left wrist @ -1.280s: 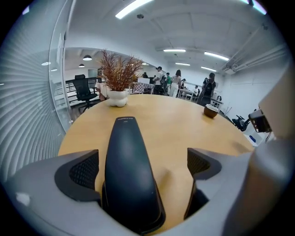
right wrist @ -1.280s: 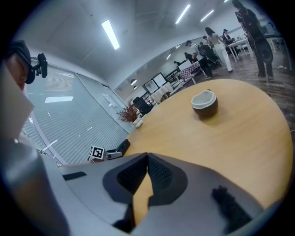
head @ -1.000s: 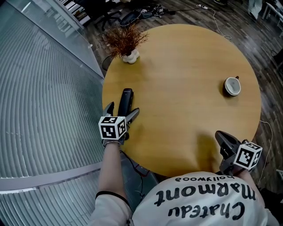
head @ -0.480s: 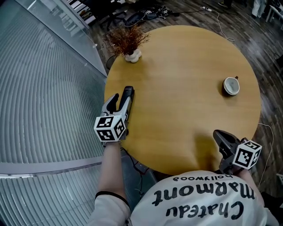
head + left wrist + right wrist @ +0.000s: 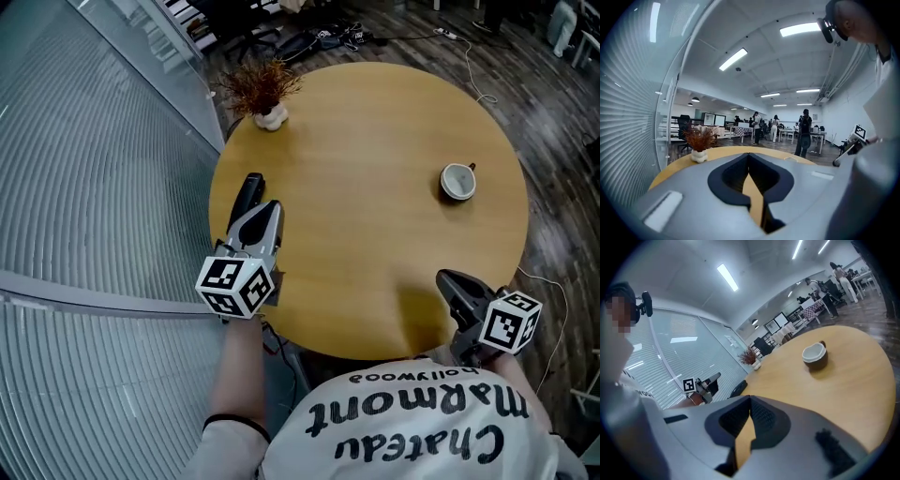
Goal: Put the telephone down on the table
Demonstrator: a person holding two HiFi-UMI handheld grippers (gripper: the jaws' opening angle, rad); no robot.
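On table [image 5: 375, 234]: one telephone [image 5: 248, 193], one cup [image 5: 458, 181]

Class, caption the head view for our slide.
The telephone lies on the round table by the shut left gripper.

Smooth, matt wood-look top on the round table [image 5: 375, 253]; black plastic on the telephone [image 5: 249, 192]; glossy white glaze inside the cup [image 5: 457, 181].

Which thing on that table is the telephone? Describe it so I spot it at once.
On the round wooden table, look along its left edge, nearer than the dried plant. The telephone lies flat there beside the left gripper: a long, slim black handset, unlike the round white cup at right.
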